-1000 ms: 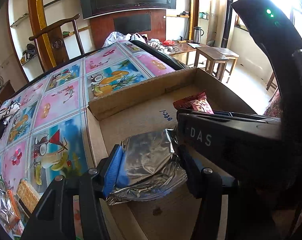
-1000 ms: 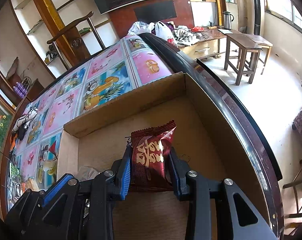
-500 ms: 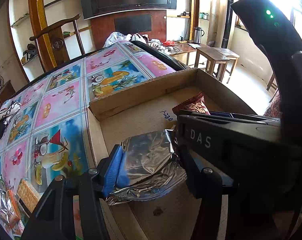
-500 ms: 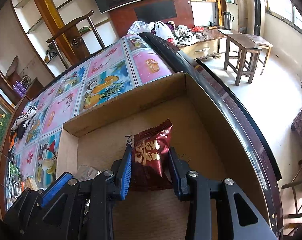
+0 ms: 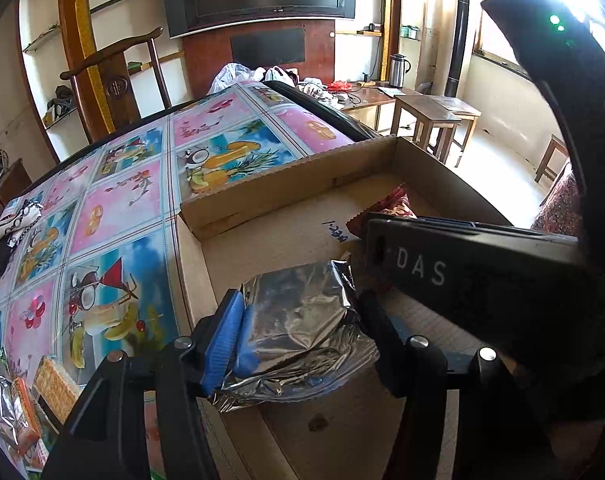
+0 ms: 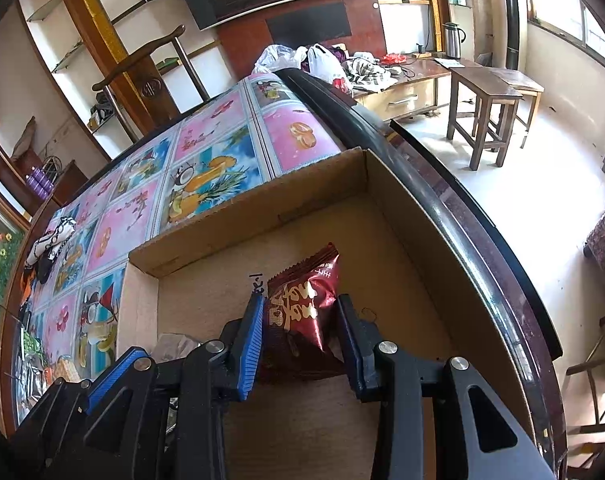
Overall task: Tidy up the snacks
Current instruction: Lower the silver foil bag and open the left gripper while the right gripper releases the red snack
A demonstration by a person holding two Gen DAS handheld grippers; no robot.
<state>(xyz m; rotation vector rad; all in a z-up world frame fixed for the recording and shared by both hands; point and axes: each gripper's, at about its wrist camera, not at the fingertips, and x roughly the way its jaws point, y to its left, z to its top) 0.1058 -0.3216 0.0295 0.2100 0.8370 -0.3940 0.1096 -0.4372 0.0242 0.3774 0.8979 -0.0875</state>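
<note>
An open cardboard box (image 5: 286, 184) lies on the table with the fruit-pattern cloth. My left gripper (image 5: 298, 304) holds a crinkled silver foil packet (image 5: 302, 308) low over the box's near left corner. Its jaws are opening slightly, and both fingers still touch the packet. My right gripper (image 6: 300, 302) is shut on a dark red snack packet (image 6: 302, 304) just above the floor of the box (image 6: 262, 216). That packet leans away from me. In the left wrist view the right gripper's black body (image 5: 462, 272) crosses the right side and hides most of the red packet (image 5: 394, 204).
More snack packets (image 5: 18, 404) lie on the cloth at the near left, outside the box. A black-and-white pouch (image 5: 14, 220) sits farther left. The dark table edge (image 6: 442, 200) runs close along the box's right wall. Wooden stools (image 6: 486, 112) stand on the floor beyond.
The red packet has tipped forward and lower between the right fingers. The silver packet and the left gripper look the same as before.
</note>
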